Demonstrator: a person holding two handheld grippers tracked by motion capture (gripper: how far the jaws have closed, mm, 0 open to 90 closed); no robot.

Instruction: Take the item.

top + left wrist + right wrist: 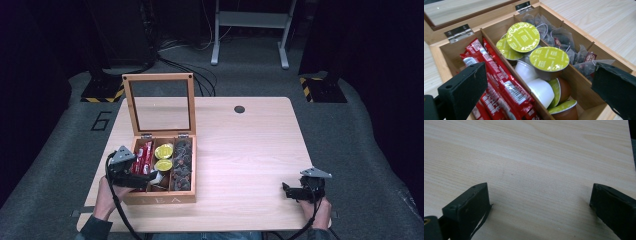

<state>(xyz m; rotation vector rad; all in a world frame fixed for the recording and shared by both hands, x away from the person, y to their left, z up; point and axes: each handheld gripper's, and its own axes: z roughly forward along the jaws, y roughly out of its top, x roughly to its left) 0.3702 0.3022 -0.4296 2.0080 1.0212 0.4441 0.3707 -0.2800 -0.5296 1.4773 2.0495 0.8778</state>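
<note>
Right gripper [292, 191]: it rested near the table's front right corner, jaws spread wide over bare wood, holding nothing.
Left gripper [150, 178]: it hung over the front part of the box, jaws wide apart, nothing between them.
Wooden tea box [160, 199]: it stood near the front left corner of the light wooden table [250, 150], its glass lid [159, 102] upright.
Red stick packets [501, 85]: in the left compartment.
Green-lidded coffee capsules [549, 58]: piled in the middle compartment, some tipped on their sides.
Clear tea bags [564, 40]: in the right compartment.
</note>
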